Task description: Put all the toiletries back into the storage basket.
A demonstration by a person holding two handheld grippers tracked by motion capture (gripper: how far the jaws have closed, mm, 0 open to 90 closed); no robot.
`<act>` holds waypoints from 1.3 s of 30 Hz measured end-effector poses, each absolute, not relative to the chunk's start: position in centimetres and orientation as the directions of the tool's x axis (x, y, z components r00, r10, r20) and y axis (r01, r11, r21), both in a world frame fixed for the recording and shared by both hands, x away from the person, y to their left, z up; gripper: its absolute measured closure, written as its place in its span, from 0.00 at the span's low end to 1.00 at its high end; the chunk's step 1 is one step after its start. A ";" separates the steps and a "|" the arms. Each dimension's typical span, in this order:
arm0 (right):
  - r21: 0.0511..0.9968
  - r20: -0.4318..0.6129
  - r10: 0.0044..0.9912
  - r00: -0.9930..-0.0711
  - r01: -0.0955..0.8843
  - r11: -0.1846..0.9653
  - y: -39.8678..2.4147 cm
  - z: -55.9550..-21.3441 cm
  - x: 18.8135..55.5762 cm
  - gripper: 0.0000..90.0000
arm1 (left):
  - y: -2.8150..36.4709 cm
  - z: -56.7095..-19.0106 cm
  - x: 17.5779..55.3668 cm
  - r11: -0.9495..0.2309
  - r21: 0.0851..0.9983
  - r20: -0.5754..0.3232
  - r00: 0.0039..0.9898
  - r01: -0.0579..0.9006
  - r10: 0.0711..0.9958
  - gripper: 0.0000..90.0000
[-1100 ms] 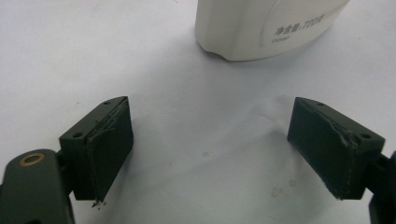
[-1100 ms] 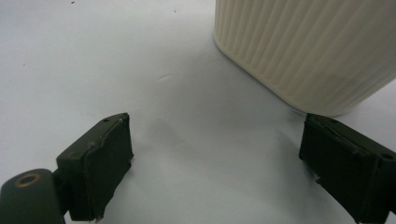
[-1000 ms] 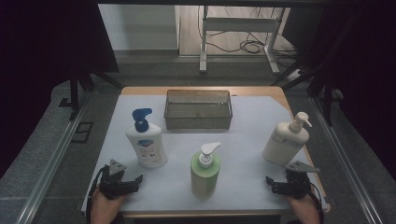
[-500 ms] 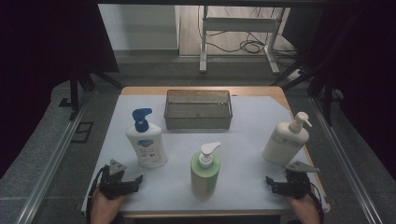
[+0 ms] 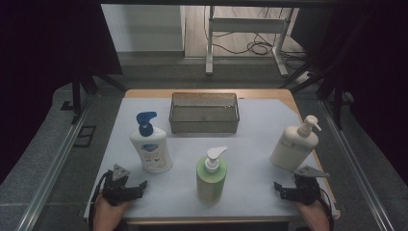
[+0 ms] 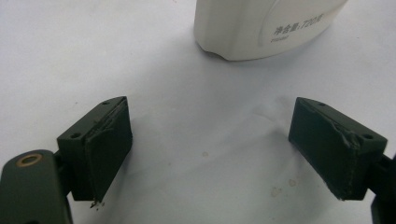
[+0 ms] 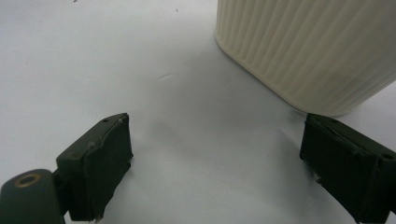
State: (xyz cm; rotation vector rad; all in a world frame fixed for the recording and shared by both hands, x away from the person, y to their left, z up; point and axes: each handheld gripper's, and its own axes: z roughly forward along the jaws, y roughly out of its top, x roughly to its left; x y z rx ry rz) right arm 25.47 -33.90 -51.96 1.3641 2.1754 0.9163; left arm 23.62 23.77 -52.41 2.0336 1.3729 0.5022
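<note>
Three pump bottles stand on the white mat (image 5: 255, 125): a white one with a blue pump (image 5: 150, 145) at the left, a green one with a white pump (image 5: 211, 174) near the front middle, and a cream ribbed one (image 5: 294, 145) at the right. My left gripper (image 5: 140, 186) rests open at the front left, just below the blue-pump bottle, whose base (image 6: 261, 25) lies ahead of my jaws. My right gripper (image 5: 278, 190) rests open at the front right, with the cream bottle's ribbed base (image 7: 308, 51) just ahead and to the right. Nothing is between either pair of jaws.
A grey wire-mesh basket (image 5: 204, 113) sits at the back middle of the mat. The wooden table edge (image 5: 211, 92) runs behind it. Dark curtains flank the table, and a stand with cables (image 5: 250, 33) is on the floor beyond.
</note>
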 end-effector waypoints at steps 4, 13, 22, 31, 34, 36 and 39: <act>0.714 0.000 0.898 -0.440 0.629 0.308 -34.0 -51.9 25.5 0.11 | 23.8 -52.4 23.6 -0.262 0.681 -0.032 0.385 0.684 0.922 0.15; 0.718 -0.002 0.894 -0.448 0.622 0.313 -34.3 -51.4 25.3 0.14 | 23.8 -52.4 23.6 -0.261 0.683 -0.032 0.385 0.682 0.922 0.15; 0.723 -0.019 0.912 -0.410 0.624 0.295 -35.9 -50.7 25.1 0.18 | 23.8 -52.4 23.6 -0.261 0.683 -0.033 0.385 0.682 0.922 0.14; 0.725 0.041 0.942 -0.333 0.659 0.201 -37.6 -50.0 25.2 0.38 | 23.8 -52.4 23.6 -0.261 0.683 -0.033 0.385 0.682 0.922 0.14; 0.721 0.040 0.946 -0.323 0.665 0.197 -38.1 -49.8 25.3 0.55 | 23.8 -52.4 23.6 -0.261 0.683 -0.033 0.385 0.682 0.922 0.14; 0.712 0.049 0.951 -0.304 0.678 0.180 -38.6 -49.9 25.5 0.63 | 23.8 -52.4 23.6 -0.261 0.683 -0.032 0.385 0.682 0.922 0.15; 0.700 0.068 0.956 -0.284 0.696 0.157 -39.2 -50.1 25.9 0.72 | 23.8 -52.4 23.6 -0.261 0.683 -0.033 0.385 0.682 0.922 0.14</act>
